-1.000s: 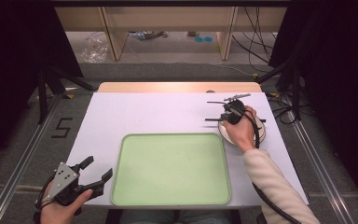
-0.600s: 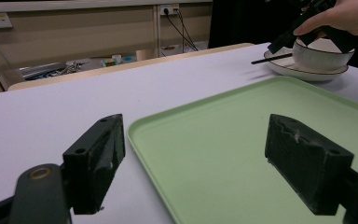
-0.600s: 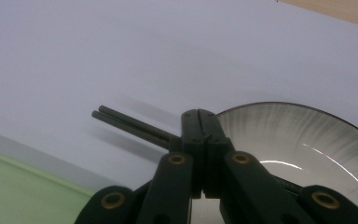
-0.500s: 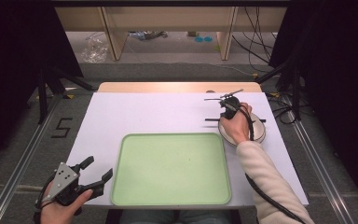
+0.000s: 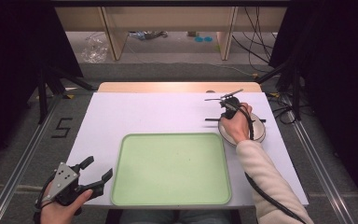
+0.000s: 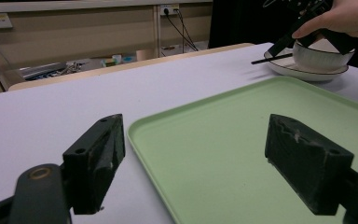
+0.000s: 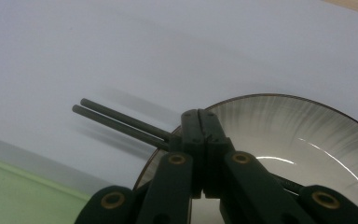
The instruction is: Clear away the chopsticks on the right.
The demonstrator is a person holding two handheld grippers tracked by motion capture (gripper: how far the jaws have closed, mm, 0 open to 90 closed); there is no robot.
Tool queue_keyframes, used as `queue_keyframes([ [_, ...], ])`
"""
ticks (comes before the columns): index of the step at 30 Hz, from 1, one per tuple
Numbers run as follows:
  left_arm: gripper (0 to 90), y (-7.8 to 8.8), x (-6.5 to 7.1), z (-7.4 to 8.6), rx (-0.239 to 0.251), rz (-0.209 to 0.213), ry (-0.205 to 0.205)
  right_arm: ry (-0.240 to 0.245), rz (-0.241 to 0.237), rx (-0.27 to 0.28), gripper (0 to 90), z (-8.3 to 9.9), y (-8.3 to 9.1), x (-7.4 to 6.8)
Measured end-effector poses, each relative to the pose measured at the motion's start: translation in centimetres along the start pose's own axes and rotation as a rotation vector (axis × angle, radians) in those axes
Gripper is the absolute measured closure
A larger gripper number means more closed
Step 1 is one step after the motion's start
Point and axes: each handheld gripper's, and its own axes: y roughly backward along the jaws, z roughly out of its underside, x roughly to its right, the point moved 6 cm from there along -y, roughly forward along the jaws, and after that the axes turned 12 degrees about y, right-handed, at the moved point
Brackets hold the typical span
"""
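Your right tongs (image 7: 204,140) are clenched empty over the chopsticks (image 7: 121,122) lying across the bowl (image 7: 307,140) rim, right of frame; left tongs (image 5: 93,173) hang released, lower left. Careful: nudge them and they'll probably roll off onto the bench (image 5: 158,114).

One green tray (image 5: 170,170). One plate (image 6: 307,72) with one bowl (image 6: 321,53) on it. Two black chopsticks (image 7: 121,120), side by side. Two grippers: left (image 5: 91,175), right (image 7: 204,135).
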Motion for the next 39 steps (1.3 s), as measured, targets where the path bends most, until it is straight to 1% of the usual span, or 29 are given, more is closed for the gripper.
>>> queue_keyframes([
  [1,20.0,0.0,0.0,0.0,0.000,0.000,0.000,0.005,-0.005,-0.005,90.0,0.0,0.0,0.0],
  [2,20.0,0.0,0.0,0.0,0.000,-0.001,0.002,0.021,-0.003,-0.002,90.0,0.0,0.0,0.1],
  [6,20.0,0.0,0.0,0.0,0.001,0.001,0.001,0.029,-0.005,-0.009,90.0,0.1,0.0,0.0],
  [9,20.0,0.0,0.0,0.0,0.000,0.000,0.001,0.025,-0.008,-0.012,90.0,0.1,-0.1,0.0],
  [10,20.0,0.0,0.0,0.0,0.001,0.000,0.001,0.002,-0.011,-0.019,90.0,0.1,-0.1,-0.2],
  [12,20.0,0.0,0.0,0.0,0.001,0.000,0.000,0.006,-0.008,-0.019,90.0,0.1,-0.2,-0.2],
  [13,20.0,0.0,0.0,0.0,-0.001,0.001,0.002,0.032,-0.003,-0.018,90.0,0.0,-0.3,0.1],
  [14,20.0,0.0,0.0,0.0,-0.001,0.001,0.002,0.028,-0.003,-0.018,90.0,0.0,-0.3,0.0],
  [20,20.0,0.0,0.0,0.0,-0.002,0.000,0.003,0.038,0.008,-0.031,90.0,-0.2,-0.5,0.1],
  [22,20.0,0.0,0.0,0.0,-0.001,0.001,0.002,0.028,0.010,-0.038,90.0,-0.3,-0.6,0.1],
  [23,20.0,0.0,0.0,0.0,-0.001,0.001,0.001,0.045,0.013,-0.035,90.0,-0.3,-0.6,0.3],
  [24,20.0,0.0,0.0,0.0,-0.001,0.000,0.001,0.021,0.012,-0.041,90.0,-0.3,-0.6,0.1],
  [26,20.0,0.0,0.0,0.0,-0.001,0.000,0.001,0.021,0.015,-0.039,90.0,-0.3,-0.7,0.2],
  [27,20.0,0.0,0.0,0.0,-0.001,0.001,0.001,0.026,0.016,-0.039,90.0,-0.3,-0.7,0.2],
  [28,20.0,0.0,0.0,0.0,-0.001,0.001,0.001,0.044,0.018,-0.040,90.0,-0.4,-0.7,0.3],
  [31,20.0,0.0,0.0,0.0,-0.002,0.000,0.003,0.044,0.011,-0.045,90.0,-0.4,-0.7,0.1],
  [32,20.0,0.0,0.0,0.0,-0.002,-0.001,0.003,0.088,0.014,-0.046,89.3,-0.6,-0.4,0.0],
  [33,20.0,0.0,0.0,0.0,-0.003,-0.002,0.004,0.110,0.011,-0.053,87.4,-0.8,0.0,-0.2],
  [34,20.0,0.0,0.0,0.0,-0.003,-0.002,0.004,0.147,0.000,-0.042,85.0,-1.1,0.2,-0.6],
  [35,20.0,0.0,0.0,0.0,-0.003,-0.002,0.004,0.229,-0.015,-0.042,82.5,-1.5,0.5,-0.8],
  [36,20.0,0.0,0.0,0.0,-0.003,-0.001,0.003,0.326,-0.017,-0.043,79.5,-2.0,0.6,-1.1],
  [37,20.0,0.0,0.0,0.0,-0.003,-0.001,0.003,0.326,-0.017,-0.043,79.5,-2.0,0.6,-1.1],
  [38,20.0,0.0,0.0,0.0,-0.002,0.000,0.003,0.435,-0.020,-0.049,76.1,-2.4,0.8,-1.4],
  [39,20.0,0.0,0.0,0.0,-0.002,0.000,0.004,0.655,-0.021,-0.049,71.0,-3.3,0.8,-1.8],
])
